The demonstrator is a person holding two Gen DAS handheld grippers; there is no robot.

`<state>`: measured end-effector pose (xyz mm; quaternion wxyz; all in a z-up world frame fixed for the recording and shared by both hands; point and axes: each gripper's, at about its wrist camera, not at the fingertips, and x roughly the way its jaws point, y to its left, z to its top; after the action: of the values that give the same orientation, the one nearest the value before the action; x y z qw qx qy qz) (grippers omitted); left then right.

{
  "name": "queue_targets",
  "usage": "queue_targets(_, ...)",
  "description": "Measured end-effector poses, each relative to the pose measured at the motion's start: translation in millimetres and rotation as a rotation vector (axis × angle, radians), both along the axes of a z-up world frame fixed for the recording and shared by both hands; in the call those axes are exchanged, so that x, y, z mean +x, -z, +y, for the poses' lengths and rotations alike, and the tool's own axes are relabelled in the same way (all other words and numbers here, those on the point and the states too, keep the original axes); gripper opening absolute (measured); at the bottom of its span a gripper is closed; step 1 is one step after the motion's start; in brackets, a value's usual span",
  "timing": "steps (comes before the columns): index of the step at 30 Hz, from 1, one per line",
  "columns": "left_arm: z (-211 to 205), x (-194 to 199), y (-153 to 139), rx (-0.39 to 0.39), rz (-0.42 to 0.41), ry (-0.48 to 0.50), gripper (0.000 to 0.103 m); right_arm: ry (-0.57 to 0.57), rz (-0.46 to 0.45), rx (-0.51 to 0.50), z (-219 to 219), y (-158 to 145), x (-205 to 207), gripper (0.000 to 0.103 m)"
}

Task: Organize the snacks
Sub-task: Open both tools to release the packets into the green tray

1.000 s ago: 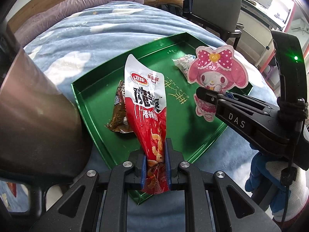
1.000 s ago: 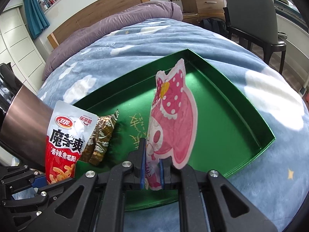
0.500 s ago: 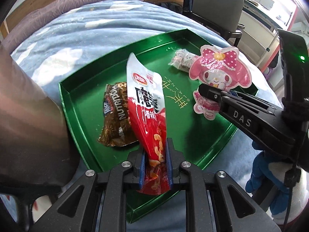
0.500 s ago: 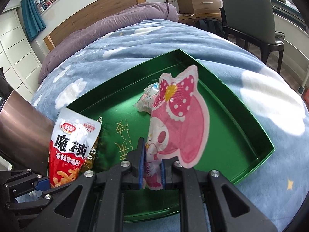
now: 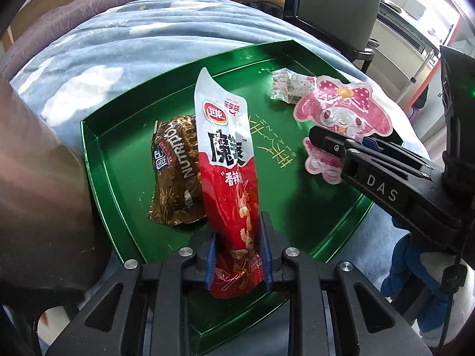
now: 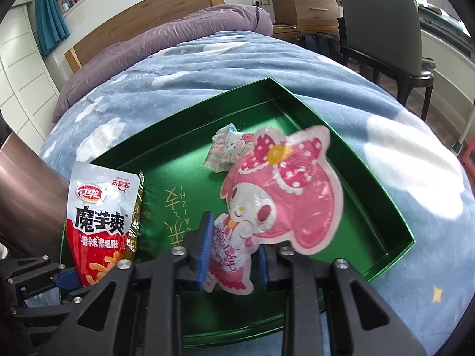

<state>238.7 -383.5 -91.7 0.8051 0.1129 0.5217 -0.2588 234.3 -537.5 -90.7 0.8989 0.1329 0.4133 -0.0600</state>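
Left gripper (image 5: 237, 255): jaws just widened, red pouch (image 5: 228, 160) loose between them.
Right gripper (image 6: 234, 249): jaws just parted; pink pack (image 6: 282, 192), blurred, seemingly slipping onto tray (image 6: 371, 178).

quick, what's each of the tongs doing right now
Left tongs: just been opening, red packet loose between the pads.
Right tongs: just been opening, pink packet between them, no longer pinched.

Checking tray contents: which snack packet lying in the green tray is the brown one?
The brown packet printed NUTRITION, flat at the tray's left side behind the red-and-white pouch; the other loose one is a small clear wrapper.
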Motion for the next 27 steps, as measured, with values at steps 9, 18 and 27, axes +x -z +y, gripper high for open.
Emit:
queue_targets(9,0.4,-4.0,-6.8,0.007,-0.029,-0.006,0.032,0.001,0.01,-0.023,2.5,-3.6,-4.2,0.033)
queue_targets(18,1.8,-6.7,-13.2,0.021,-0.057,-0.019,0.036,0.008,0.02,-0.028,4.1,-4.1,-10.0,0.059)
queue_targets(27,0.1,-9.9,-19.8,0.026,-0.077,-0.027,0.036,0.011,0.015,-0.024,4.1,-8.0,-17.5,0.065)
